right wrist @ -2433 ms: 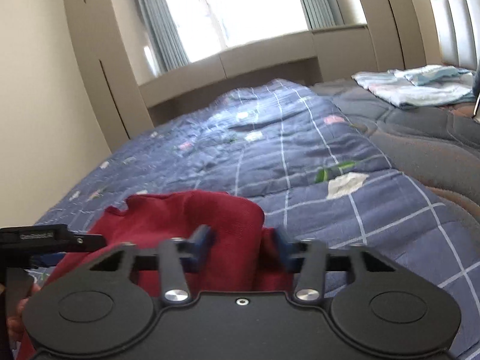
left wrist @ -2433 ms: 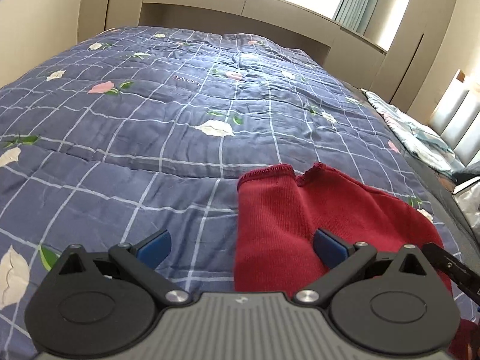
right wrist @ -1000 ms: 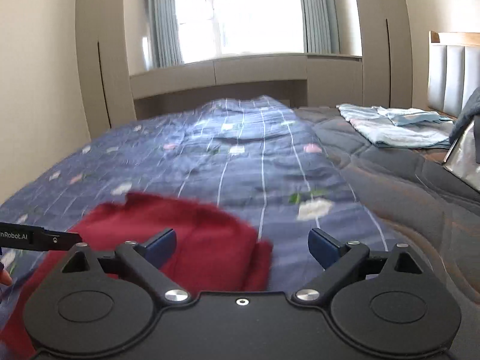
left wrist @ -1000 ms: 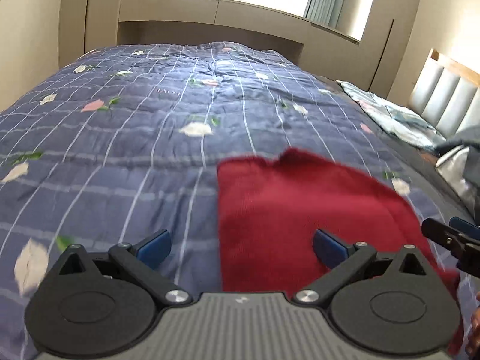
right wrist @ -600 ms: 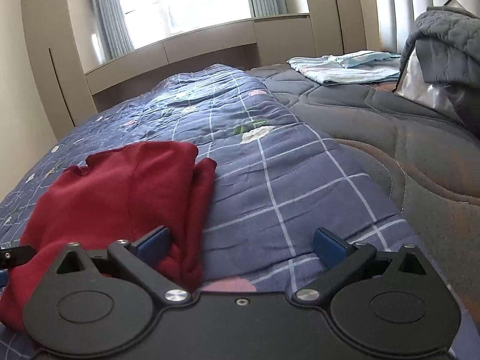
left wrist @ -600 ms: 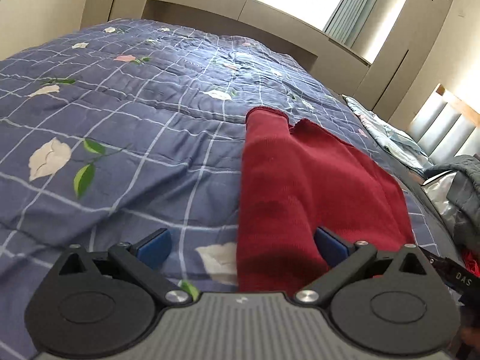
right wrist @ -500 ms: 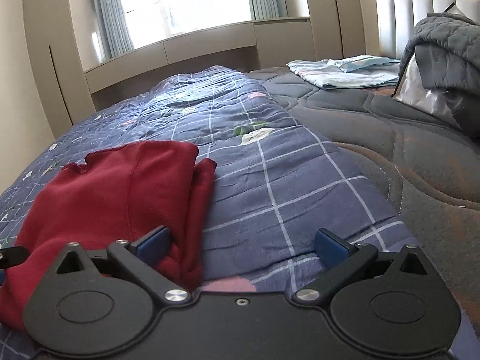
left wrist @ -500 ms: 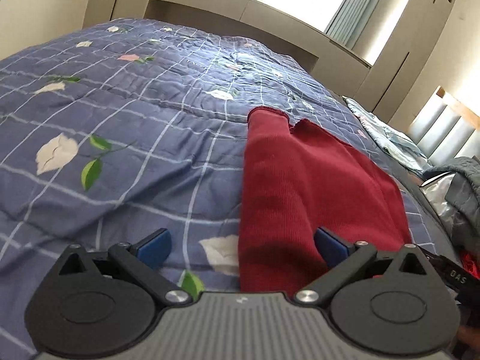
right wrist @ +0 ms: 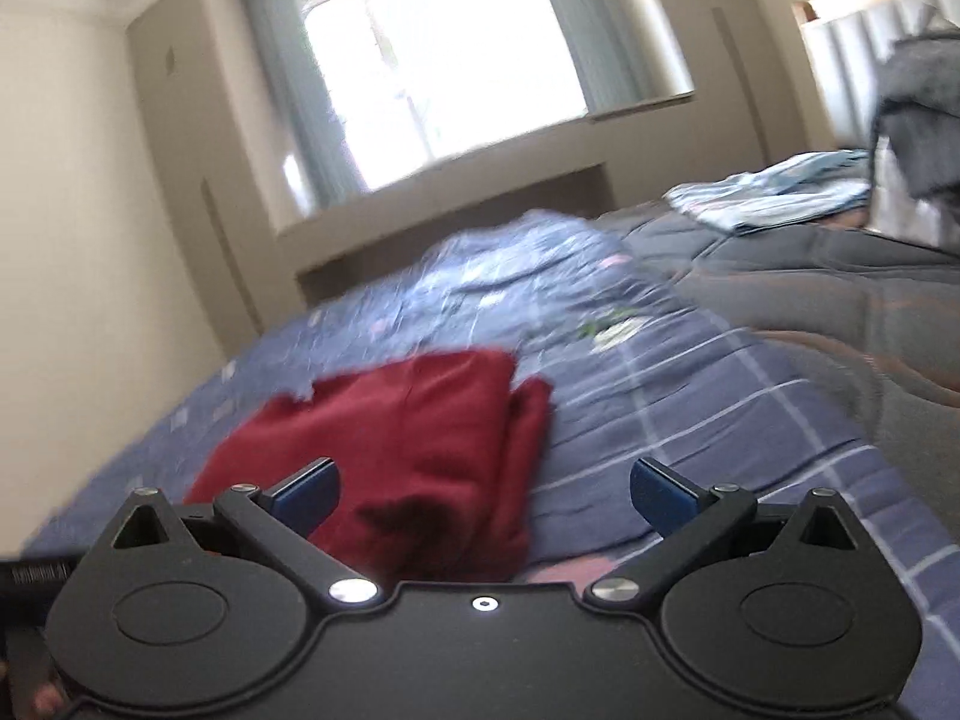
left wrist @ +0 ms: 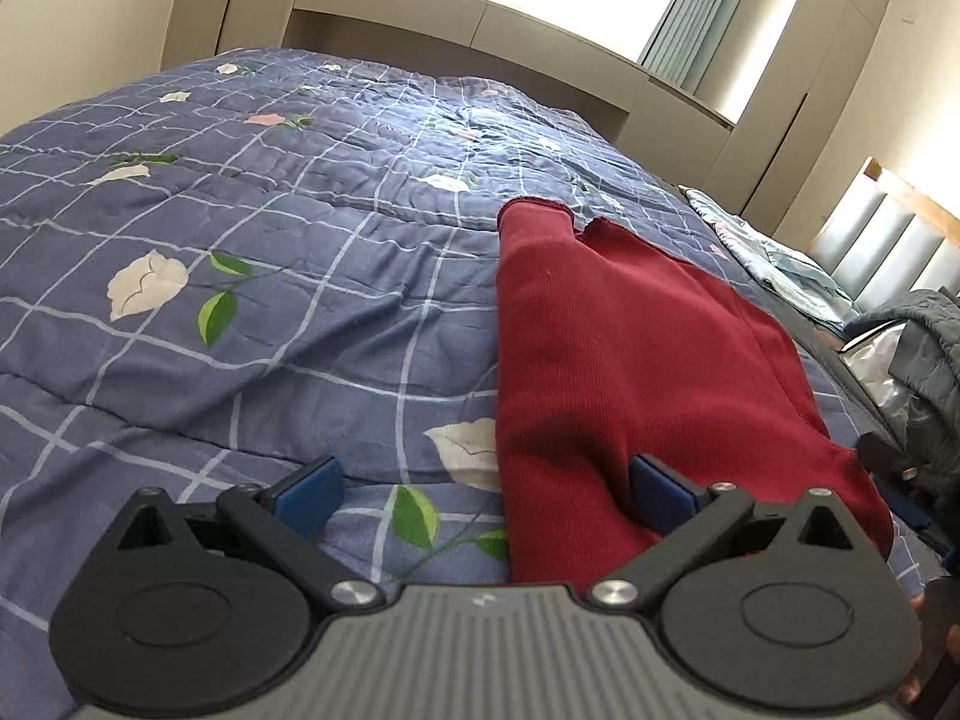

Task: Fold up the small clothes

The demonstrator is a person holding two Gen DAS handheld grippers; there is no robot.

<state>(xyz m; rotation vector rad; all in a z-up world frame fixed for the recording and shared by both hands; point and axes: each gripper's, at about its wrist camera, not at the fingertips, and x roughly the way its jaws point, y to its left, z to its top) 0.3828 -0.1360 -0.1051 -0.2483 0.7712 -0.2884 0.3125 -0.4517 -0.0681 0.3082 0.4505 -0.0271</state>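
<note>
Between our fingertips nothing is being held: both the left gripper (left wrist: pixel 485 484) and right gripper (right wrist: pixel 485 483) are gaping wide, the right having let go of the cloth it was pinching seconds ago; the red garment (left wrist: pixel 630 360) is lying folded lengthwise on the blue quilt (left wrist: pixel 240 240); we are judging this fold finished, and the right view is blurring as it swings.

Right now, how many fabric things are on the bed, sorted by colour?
Red: 1, the folded red garment
Blue with flowers: 1, the quilt
Light blue: 1, the folded cloth pile
Grey: 2, the grey bedding and the bunched grey blanket
Total: 5
</note>
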